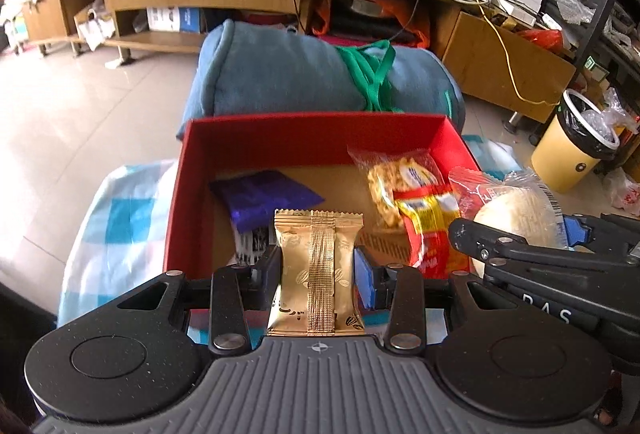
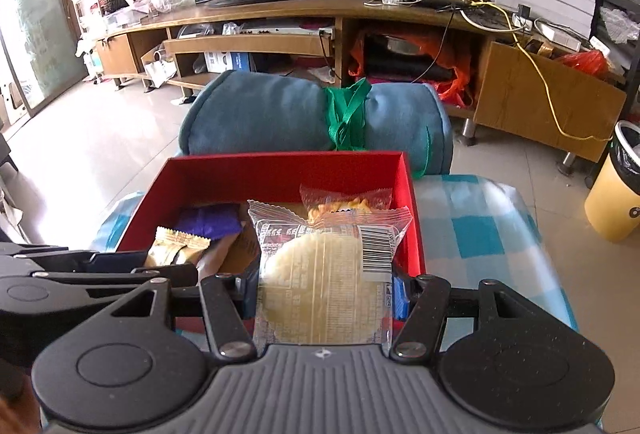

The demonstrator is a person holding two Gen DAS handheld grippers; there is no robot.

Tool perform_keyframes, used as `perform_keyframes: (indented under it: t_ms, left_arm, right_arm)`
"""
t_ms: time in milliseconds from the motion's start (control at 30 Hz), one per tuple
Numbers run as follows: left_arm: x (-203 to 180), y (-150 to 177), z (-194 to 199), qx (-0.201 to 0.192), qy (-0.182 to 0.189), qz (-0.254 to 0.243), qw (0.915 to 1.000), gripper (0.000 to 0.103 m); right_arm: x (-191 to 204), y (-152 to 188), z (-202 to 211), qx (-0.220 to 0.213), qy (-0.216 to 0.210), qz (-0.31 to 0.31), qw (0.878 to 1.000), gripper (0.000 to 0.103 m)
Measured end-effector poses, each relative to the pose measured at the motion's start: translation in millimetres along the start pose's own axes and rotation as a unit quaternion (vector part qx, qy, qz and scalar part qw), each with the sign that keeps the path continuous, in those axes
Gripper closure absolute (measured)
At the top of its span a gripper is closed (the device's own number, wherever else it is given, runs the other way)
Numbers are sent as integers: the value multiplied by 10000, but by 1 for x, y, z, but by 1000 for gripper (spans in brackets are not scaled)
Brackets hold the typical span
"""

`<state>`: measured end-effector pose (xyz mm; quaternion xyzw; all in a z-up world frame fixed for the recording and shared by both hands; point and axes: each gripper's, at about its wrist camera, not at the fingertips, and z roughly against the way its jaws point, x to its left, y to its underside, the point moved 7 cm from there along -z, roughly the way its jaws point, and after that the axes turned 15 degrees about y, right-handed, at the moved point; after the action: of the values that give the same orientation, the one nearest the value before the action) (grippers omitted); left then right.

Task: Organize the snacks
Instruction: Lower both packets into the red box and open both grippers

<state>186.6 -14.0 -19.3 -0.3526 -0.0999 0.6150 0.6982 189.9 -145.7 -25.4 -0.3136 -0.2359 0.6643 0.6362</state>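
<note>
Looking through the left wrist camera, you see your left gripper [image 1: 318, 266] clamped on an upright gold snack packet [image 1: 318, 270] at the near edge of the red box [image 1: 312, 132], which holds a purple packet [image 1: 264, 196] at its left, a clear bag of yellow snacks [image 1: 400, 178] at its right and a red-and-yellow packet [image 1: 430, 230] at its near right corner. Through the right wrist camera, you see your right gripper [image 2: 326, 288] gripping a clear-wrapped round cake [image 2: 324, 286] over the box's near right corner, with the left gripper beside it at the box's near left, the box resting on a blue checked cloth [image 2: 480, 234].
</note>
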Motion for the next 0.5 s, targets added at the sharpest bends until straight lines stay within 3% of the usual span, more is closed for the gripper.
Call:
perform_keyframes:
  t_ms: [500]
  left_arm:
    - [6, -24, -15, -104, -165, -19, 9998, 56]
  right_arm:
    - [-1, -23, -22, -70, 31, -63, 10000, 49]
